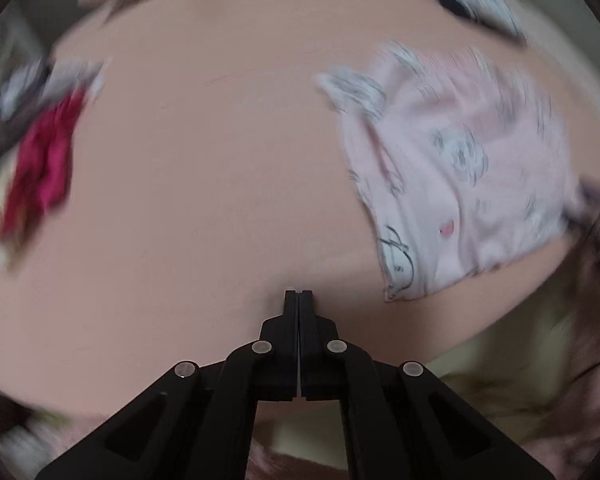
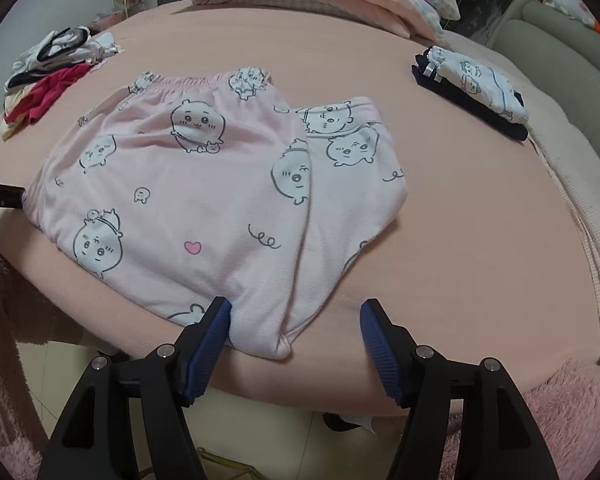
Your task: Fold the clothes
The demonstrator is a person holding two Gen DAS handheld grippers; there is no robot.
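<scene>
Pink bed sheet (image 2: pixel 460 208) fills both views. Folded pink pajama pants (image 2: pixel 220 184) with a cartoon print lie flat on it. Right gripper (image 2: pixel 296 332) jaws stand well apart, nothing clamped; the near corner of the pants sits between the fingers, touching the left pad (image 2: pixel 216 320), clear of the right one. Left gripper (image 1: pixel 299 300) is fully closed on nothing, tips over bare sheet; pants (image 1: pixel 460 168) lie ahead and right of its fingers, apart. That view is blurred. Unfolded clothes pile (image 2: pixel 48 80) far left, folded stack (image 2: pixel 476 88) far right.
</scene>
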